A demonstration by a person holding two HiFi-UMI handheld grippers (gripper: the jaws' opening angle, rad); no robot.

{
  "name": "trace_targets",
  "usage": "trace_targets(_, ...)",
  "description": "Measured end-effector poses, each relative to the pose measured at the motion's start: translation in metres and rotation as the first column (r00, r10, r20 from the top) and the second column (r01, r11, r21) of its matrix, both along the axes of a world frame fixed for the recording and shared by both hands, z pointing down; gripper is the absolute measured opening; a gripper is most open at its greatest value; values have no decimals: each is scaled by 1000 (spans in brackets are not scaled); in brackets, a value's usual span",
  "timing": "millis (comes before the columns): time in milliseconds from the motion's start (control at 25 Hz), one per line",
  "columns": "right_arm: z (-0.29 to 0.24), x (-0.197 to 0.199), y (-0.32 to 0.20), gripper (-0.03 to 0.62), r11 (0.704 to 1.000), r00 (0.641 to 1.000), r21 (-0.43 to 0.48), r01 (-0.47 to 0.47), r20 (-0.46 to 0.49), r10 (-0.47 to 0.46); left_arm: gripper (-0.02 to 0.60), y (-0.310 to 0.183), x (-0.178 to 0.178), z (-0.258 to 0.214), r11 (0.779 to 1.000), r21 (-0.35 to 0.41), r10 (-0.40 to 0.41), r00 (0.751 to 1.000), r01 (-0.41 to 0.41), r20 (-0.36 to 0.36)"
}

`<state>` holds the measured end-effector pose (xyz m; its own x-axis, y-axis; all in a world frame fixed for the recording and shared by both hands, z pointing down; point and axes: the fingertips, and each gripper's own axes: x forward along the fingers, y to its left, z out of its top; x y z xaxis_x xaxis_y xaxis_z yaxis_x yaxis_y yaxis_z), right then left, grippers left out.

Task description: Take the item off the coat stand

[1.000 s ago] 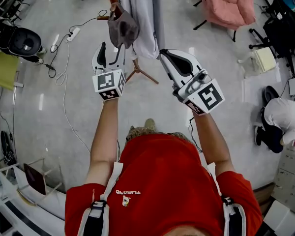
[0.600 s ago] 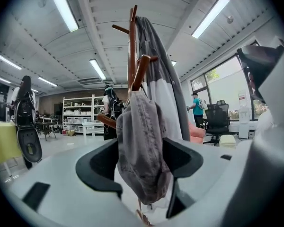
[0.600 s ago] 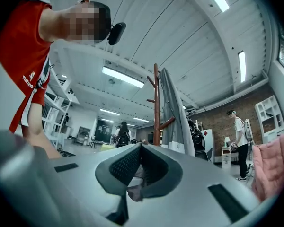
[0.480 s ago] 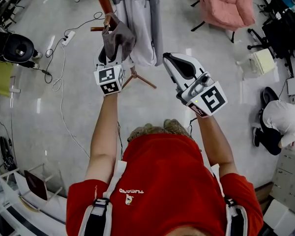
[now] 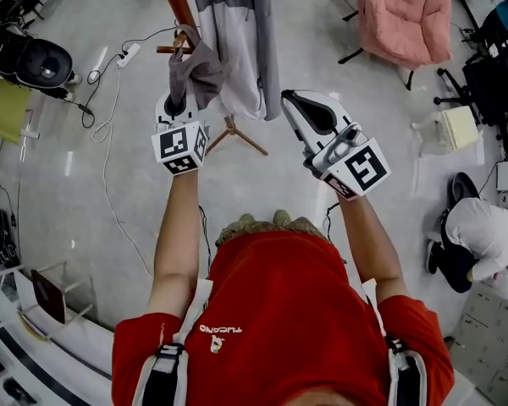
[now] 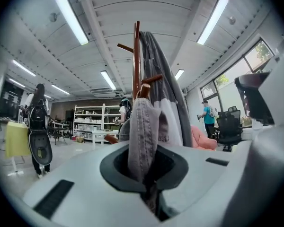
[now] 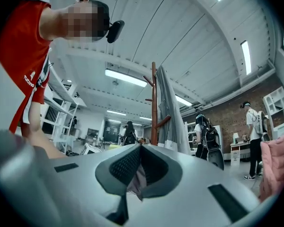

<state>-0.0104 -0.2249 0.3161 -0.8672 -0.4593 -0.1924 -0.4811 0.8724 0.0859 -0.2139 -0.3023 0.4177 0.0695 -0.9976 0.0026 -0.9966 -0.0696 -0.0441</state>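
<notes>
Left gripper (image 5: 183, 101) has risen to cap (image 5: 201, 68), jaws closing, pinching its fabric. Grasp done. Cap still hangs on stand (image 5: 174, 2) peg, so lift-off remains. Right gripper (image 5: 289, 100) pressed together, empty.

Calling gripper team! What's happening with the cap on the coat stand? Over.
Left gripper jaws closing, clamped on grey fabric cap. Cap hangs on brown wooden coat stand. Right gripper shut, empty. Grey-and-white jacket close beside.

Stitched cloth cap (image 6: 142, 131), wooden coat stand (image 6: 137, 51)
</notes>
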Motion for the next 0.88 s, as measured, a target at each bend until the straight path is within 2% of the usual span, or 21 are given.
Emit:
trace_targets(160, -1, 4, -1, 25, 999, 999, -14, 45, 13, -45, 17, 15, 6, -29, 999, 33, -19, 1000, 18, 4)
trace_targets(400, -15, 8, 8, 25, 996, 995, -9, 85, 49, -85, 18, 46, 19, -53, 1000, 11, -16, 1000, 16, 25)
trace_targets(560, -28, 10, 15, 25, 996, 993, 24, 81, 78, -83, 17, 76, 33, -69, 999, 21, 36, 999, -37, 38)
trace_targets(880, -36, 15, 28, 25, 998, 994, 43, 48, 99, -52, 18, 134, 52, -101, 980, 34, 195, 980, -194, -29)
